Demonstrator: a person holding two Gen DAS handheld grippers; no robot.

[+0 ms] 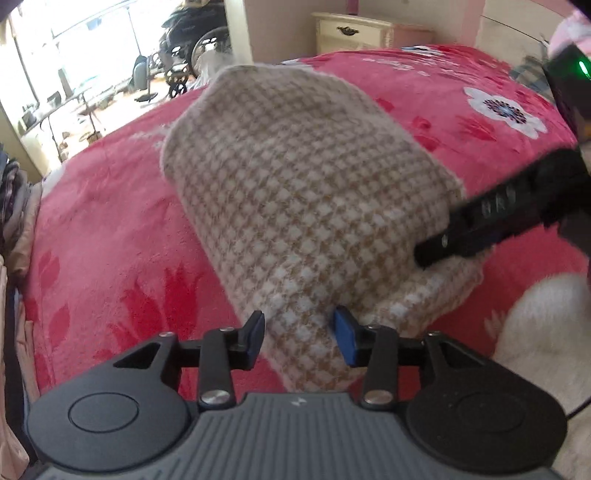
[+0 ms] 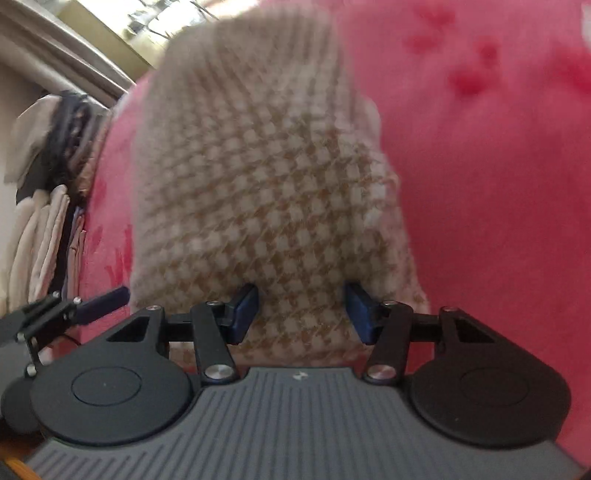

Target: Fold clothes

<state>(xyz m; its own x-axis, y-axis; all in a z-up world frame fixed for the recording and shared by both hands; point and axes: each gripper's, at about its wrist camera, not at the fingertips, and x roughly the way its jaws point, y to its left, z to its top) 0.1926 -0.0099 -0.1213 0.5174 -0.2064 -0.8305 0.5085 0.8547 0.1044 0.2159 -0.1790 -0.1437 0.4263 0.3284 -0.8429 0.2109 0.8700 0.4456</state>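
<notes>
In the left wrist view, the left tongs (image 1: 300,338) point steeply down over the near end of a folded beige-and-white houndstooth garment (image 1: 306,192). Their blue pads (image 1: 345,341) stand partly apart, one on each side of a raised fold at that end; the right pad looks to touch the cloth, the left one seems just clear of it, so I cannot tell whether the fold is gripped.

The garment lies on a bed covered by a pink flowered blanket (image 1: 110,206). Its long axis runs away from the camera and a little to the left, with the narrower near end between the pads and the far end rounded and lifted in a soft hump.

From the right edge, the right tongs (image 1: 454,240) reach in slantwise, and one black finger rests on the garment's right edge.

In the blurred right wrist view, the right tongs (image 2: 302,314) also tilt steeply down over the garment (image 2: 258,184), pads half open with cloth between them; a firm hold is not plain. The left tongs (image 2: 92,310) show at the lower left.

Farther off are a white fluffy patch (image 1: 546,332) at the right, stacked folded cloth (image 2: 40,240) at the bed's side, a cream drawer unit (image 1: 354,33) beyond the bed, and a wheelchair (image 1: 195,48) by a bright window.
</notes>
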